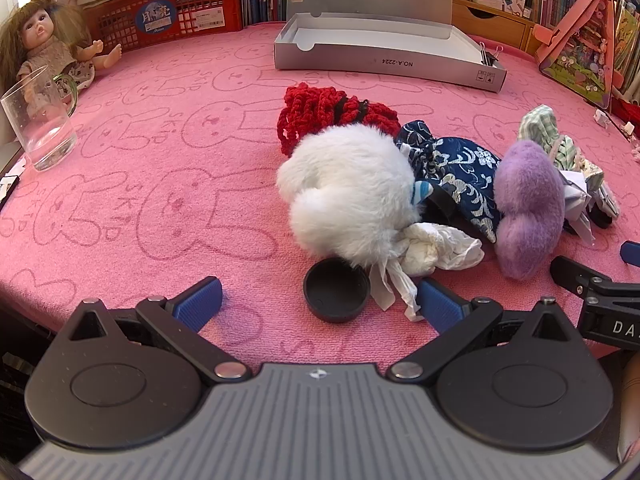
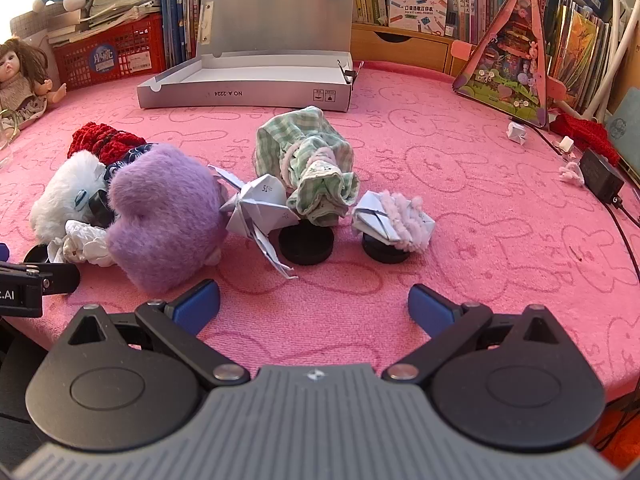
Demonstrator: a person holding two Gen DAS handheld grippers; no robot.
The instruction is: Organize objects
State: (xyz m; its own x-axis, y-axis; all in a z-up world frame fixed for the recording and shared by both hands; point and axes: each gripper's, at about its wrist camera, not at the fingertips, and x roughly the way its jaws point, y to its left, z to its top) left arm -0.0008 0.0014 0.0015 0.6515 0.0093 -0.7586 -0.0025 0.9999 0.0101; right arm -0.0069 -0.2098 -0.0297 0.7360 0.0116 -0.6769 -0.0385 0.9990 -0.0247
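Left wrist view: left claw [image 1: 318,308] spread wide, empty, low over pink table [image 1: 140,200]. Black lid [image 1: 336,290] between its fingers, touching white fluffy toy [image 1: 348,196]. Right wrist view: right claw [image 2: 314,306] agape, empty; purple plush [image 2: 164,216] near its left finger; open grey box [image 2: 248,88] behind.
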